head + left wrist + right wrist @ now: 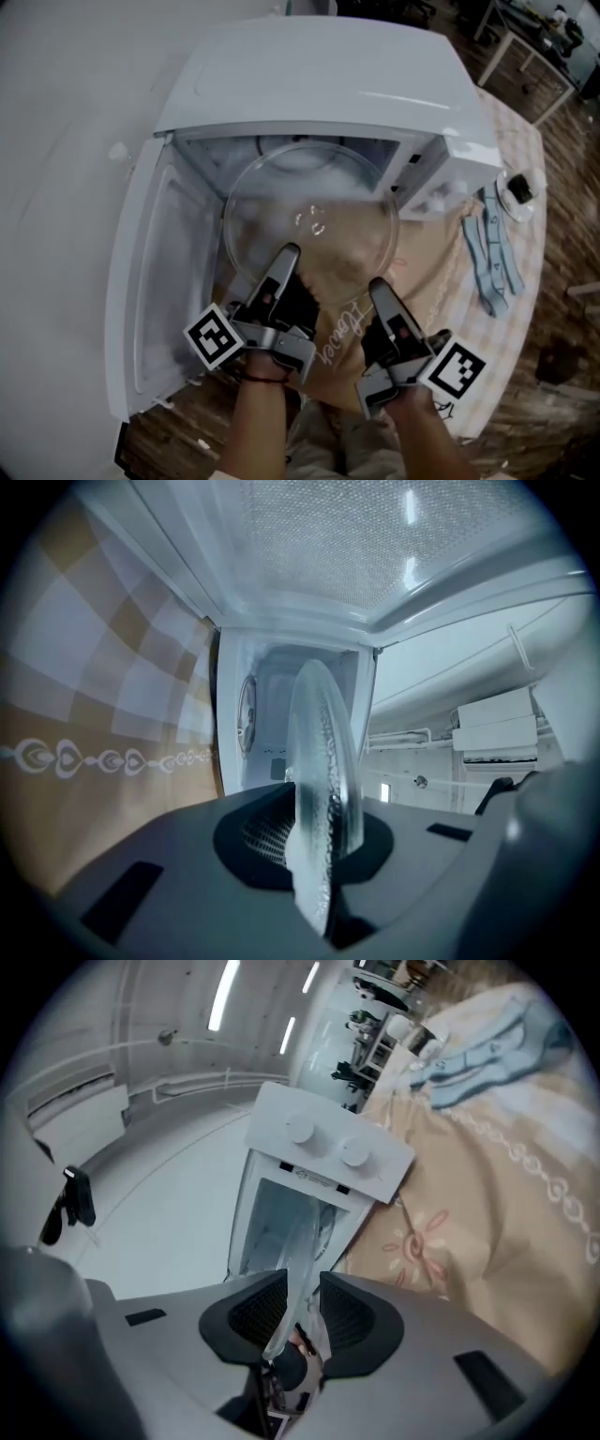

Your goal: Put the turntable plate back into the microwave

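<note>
The clear glass turntable plate (309,220) hangs level in front of the open white microwave (319,84), its far half inside the cavity. My left gripper (286,251) is shut on the plate's near-left rim. In the left gripper view the plate (323,752) stands edge-on, pinched between the pads of that gripper (319,841). My right gripper (378,284) is at the near-right rim. In the right gripper view the plate's thin edge (305,1241) runs between the jaws of that gripper (302,1307); it lies against one pad, with a gap to the other.
The microwave door (141,281) swings out to the left, close beside my left hand. The control panel with two knobs (328,1152) is on the right. A beige patterned cloth (450,309) covers the table, with blue straps (492,248) and a small dish (517,192) at the right.
</note>
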The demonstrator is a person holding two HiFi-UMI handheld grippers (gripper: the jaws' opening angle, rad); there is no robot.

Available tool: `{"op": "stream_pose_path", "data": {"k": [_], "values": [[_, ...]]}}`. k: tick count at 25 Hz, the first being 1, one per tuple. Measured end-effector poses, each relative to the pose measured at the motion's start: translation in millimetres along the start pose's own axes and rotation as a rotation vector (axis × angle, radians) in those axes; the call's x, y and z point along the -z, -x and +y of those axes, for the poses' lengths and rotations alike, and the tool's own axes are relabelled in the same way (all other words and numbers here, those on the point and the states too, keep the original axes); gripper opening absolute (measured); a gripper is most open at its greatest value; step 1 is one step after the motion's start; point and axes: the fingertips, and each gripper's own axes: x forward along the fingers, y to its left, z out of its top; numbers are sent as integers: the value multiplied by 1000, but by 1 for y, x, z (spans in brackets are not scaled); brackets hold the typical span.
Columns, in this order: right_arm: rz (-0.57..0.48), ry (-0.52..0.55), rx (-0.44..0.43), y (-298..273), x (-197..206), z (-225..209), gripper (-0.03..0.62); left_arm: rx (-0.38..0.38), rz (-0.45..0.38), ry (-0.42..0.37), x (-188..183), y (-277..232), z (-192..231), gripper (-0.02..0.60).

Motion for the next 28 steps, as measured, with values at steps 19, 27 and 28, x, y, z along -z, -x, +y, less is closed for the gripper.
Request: {"op": "stream_pose_path", "data": {"k": [19,27,28], "values": [[90,-361,-221,-57,27,4,46,-1,26,-13,-8,-7,3,40],[112,-347,-227,-69,26,-4,46,-50,122,-125,0,2,2,129],[115,-345,-228,-72,25,-5,46,-81,128,-140,2,6,6,129]]}}
